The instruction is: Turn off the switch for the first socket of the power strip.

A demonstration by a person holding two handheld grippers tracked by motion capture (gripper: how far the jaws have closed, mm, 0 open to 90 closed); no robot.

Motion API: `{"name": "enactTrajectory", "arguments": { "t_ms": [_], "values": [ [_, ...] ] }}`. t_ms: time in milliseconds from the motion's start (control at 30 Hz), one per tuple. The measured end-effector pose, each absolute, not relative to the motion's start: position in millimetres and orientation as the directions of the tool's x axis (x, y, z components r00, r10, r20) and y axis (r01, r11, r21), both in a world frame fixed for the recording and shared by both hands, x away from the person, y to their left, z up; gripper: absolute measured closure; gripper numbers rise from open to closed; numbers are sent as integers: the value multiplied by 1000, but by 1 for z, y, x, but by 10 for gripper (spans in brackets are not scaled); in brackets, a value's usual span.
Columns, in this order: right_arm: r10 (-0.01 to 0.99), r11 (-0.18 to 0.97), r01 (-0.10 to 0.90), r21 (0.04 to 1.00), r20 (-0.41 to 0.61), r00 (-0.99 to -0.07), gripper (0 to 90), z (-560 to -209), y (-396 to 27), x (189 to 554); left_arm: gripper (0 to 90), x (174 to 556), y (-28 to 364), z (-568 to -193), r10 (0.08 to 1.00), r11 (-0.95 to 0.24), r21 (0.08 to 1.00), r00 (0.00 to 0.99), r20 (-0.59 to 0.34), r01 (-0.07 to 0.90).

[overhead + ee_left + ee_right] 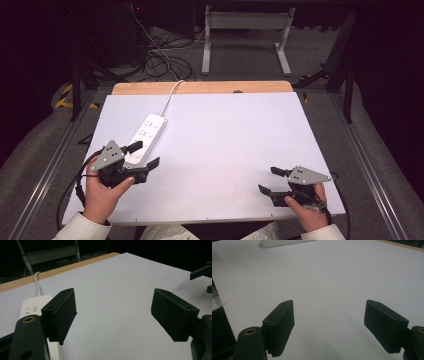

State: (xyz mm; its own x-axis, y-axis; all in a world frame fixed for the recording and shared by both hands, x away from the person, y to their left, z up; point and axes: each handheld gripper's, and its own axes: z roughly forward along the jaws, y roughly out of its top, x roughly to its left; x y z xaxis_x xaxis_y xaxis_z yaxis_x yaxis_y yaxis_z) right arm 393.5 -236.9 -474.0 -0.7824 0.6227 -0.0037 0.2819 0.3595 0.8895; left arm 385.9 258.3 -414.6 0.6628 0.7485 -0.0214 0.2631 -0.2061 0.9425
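The left hand (100,192) holds the left gripper (145,155) near the worktop's left edge, its jaws spread wide and empty, pointing toward the far right, with one jaw over the near end of a white power strip (145,137). The right hand (307,210) holds the right gripper (272,181) by the near right corner, jaws likewise wide apart with nothing between them, pointing left across the sheet. The power strip lies on the left half of the worktop, slanting toward the far edge, where its white cable (171,95) runs off. A broad bare stretch of the white worktop (235,135) lies between the two grippers. A wooden strip (200,88) borders the far edge. Beyond it, the dark room holds a white table frame (245,35) and loose cables (160,57) on a grey floor.
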Motion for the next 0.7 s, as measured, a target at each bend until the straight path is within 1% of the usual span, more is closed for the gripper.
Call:
{"name": "enactTrajectory", "arguments": {
  "t_ms": [100, 233, 500, 533, 633, 700],
  "values": [
    [621, 361, 282, 889, -4, -784, 244, -474, -237, 393, 203, 382, 259, -425, 741, -194, 945, 670, -33, 262],
    [619, 363, 283, 888, -3, -785, 241, -475, -237, 394, 196, 380, 258, -439, 728, -214, 933, 684, -45, 290],
    [614, 367, 282, 887, -3, -789, 232, -475, -237, 393, 196, 377, 256, -468, 693, -165, 928, 709, -132, 334],
    [614, 367, 281, 887, -3, -790, 232, -475, -238, 393, 198, 376, 256, -471, 699, -164, 929, 703, -127, 331],
    [612, 368, 281, 886, -4, -791, 232, -476, -238, 393, 199, 373, 258, -479, 715, -215, 925, 696, -69, 312],
    [612, 369, 280, 886, -5, -791, 232, -476, -239, 393, 207, 371, 259, -483, 712, -217, 928, 700, -63, 304]
  ]
}}
